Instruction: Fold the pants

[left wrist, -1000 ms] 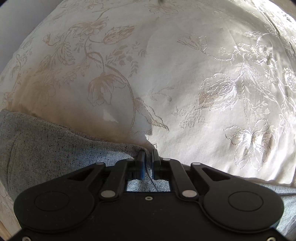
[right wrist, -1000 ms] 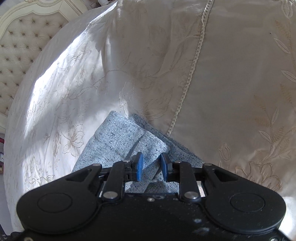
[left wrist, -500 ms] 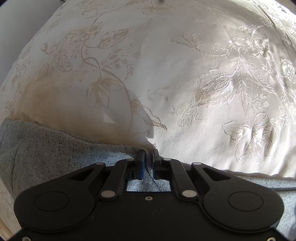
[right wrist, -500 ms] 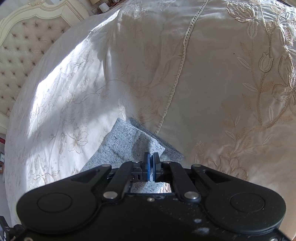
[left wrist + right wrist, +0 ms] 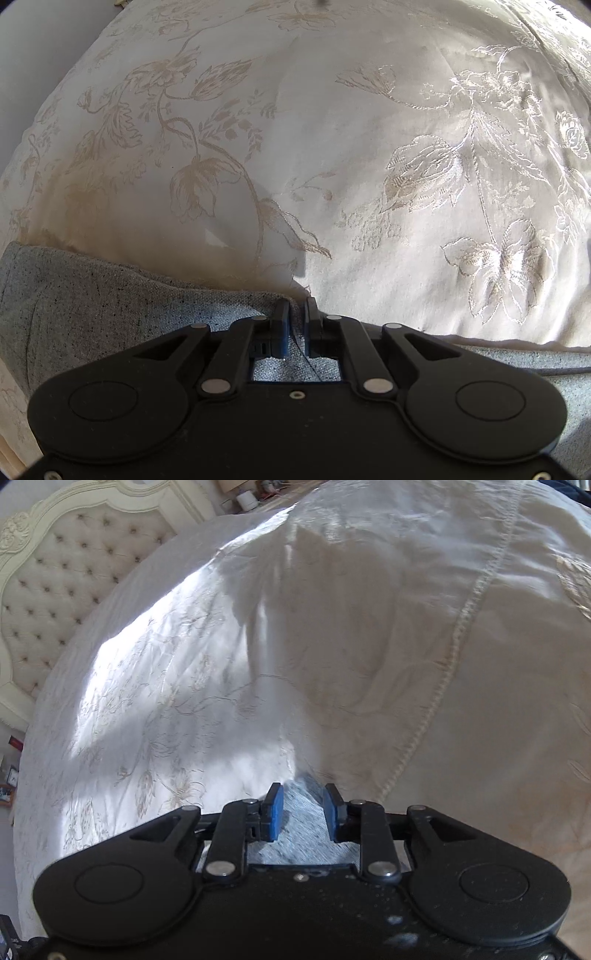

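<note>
The left gripper [image 5: 295, 314] is almost closed and pinches the edge of the grey pants [image 5: 92, 306], which spread to its left and right on the bedspread [image 5: 369, 166]. The right gripper [image 5: 303, 808] is opening; its blue pads [image 5: 275, 814] stand apart with grey fabric [image 5: 301, 834] between them, not pressed. Both point steeply down. Far beyond the right gripper, to the left, is a tufted headboard [image 5: 74, 561].

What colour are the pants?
Speckled grey pants; the left wrist view shows them best.
</note>
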`<action>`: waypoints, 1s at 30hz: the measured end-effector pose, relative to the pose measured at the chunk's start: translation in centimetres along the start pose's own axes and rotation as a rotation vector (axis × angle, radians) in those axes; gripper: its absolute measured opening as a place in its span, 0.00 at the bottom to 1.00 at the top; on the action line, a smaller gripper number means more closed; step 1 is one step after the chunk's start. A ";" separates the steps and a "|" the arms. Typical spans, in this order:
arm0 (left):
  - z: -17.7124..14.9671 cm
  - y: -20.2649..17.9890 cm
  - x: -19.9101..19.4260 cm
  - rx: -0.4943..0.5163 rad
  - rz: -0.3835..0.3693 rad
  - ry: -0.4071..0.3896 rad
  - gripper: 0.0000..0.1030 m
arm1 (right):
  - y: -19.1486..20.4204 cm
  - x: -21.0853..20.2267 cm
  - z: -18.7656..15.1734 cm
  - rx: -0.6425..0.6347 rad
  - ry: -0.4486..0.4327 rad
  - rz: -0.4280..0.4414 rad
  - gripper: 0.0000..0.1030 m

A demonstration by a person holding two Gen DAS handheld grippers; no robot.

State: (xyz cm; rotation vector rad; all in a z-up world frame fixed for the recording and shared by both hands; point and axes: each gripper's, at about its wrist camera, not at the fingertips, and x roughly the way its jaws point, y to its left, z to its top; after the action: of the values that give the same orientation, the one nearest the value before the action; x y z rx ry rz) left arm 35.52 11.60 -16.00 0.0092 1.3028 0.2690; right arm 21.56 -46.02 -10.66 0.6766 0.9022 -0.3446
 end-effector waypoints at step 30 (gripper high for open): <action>-2.3 4.4 -10.3 0.046 -0.140 -0.185 0.21 | 3.8 1.5 -0.9 -0.134 -0.061 -0.059 0.18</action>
State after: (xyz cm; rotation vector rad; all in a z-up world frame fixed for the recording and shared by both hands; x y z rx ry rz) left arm 30.07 13.46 -6.14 -0.0180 1.1201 0.1149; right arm 23.97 -42.54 -10.79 0.5146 0.8802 -0.3518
